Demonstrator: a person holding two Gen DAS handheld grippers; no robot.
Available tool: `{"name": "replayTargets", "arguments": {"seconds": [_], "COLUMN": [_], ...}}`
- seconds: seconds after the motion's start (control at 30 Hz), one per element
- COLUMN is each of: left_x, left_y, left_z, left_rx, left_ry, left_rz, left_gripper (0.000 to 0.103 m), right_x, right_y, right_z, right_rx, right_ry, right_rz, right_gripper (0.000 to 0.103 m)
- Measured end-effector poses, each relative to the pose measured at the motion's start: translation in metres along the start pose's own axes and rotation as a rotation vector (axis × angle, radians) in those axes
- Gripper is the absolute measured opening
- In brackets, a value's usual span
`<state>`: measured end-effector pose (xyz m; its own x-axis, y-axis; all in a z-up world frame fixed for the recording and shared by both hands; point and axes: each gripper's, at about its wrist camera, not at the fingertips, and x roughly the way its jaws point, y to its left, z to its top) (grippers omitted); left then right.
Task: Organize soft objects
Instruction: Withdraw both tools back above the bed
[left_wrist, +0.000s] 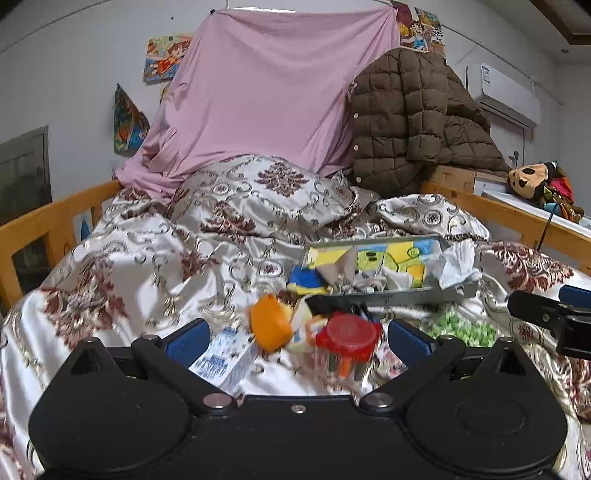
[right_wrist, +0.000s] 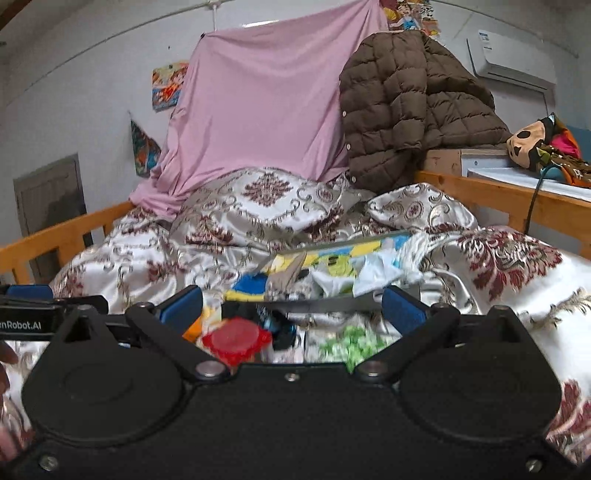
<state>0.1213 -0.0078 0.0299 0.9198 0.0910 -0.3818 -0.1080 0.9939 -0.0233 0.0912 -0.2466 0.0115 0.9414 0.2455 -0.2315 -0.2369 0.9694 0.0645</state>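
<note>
With both the left gripper (left_wrist: 295, 341) and right gripper (right_wrist: 291, 308) jaws apart and empty, the blue-and-yellow plush (left_wrist: 306, 281) (likely light, squashy) probably wants a mid-body pinch.

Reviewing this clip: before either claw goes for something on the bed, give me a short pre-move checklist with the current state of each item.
1. Left claw open and empty: ok, its blue pads stand wide apart with nothing between them.
2. Right claw open and empty: ok, same wide stance.
3. Grey tray in view as a drop spot: ok, but it already holds white cloth and other bits.
4. Soft targets separable from hard ones: not ok, the red-lidded jar and the small white and blue carton lie among the clutter by the orange item.
5. Picture sharp enough to choose a grasp: not ok, the near clutter is blurred.
6. Claws apart from each other: ok in the left wrist view.
</note>
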Motion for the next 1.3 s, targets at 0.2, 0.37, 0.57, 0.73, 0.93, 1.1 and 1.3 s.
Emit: {"name": "replayTargets", "arguments": {"seconds": [0.2,0.37,0.57,0.73,0.93,1.1,1.3], "left_x": [-0.014,-0.019,-0.015,-0.01,-0.001,0.003,0.004], "left_y": [0.01,0.009,0.002,0.007,0.018,0.019,0.015], "left_z": [-0.019,-0.033,-0.043,-0.047,-0.048,-0.049,-0.05], "left_rx": [-0.003,0.044,0.104,0.086,0.019,0.007,0.027], "left_ry": [0.021,0.057,0.109,0.154,0.224,0.253,0.261], "left_rz": [-0.001,0.03,0.07,0.098,0.121,0.127,0.129], "left_gripper": [0.102,0.102,0.102,0.102,0.102,0.102,0.102], "right_x": [-0.016,-0.025,-0.029,-0.014,-0.002,0.01,0.018], "right_y": [0.005,0.016,0.03,0.044,0.057,0.063,0.063], "right_z": [-0.012,-0.019,-0.034,-0.04,-0.05,-0.057,-0.062], "right_rx": [-0.015,-0.034,-0.097,-0.177,-0.238,-0.269,-0.281], "right_ry": [0.044,0.085,0.18,0.233,0.295,0.328,0.356], "right_rz": [-0.026,-0.046,-0.081,-0.094,-0.102,-0.117,-0.12], "right_gripper": [0.102,0.102,0.102,0.102,0.102,0.102,0.102]}}
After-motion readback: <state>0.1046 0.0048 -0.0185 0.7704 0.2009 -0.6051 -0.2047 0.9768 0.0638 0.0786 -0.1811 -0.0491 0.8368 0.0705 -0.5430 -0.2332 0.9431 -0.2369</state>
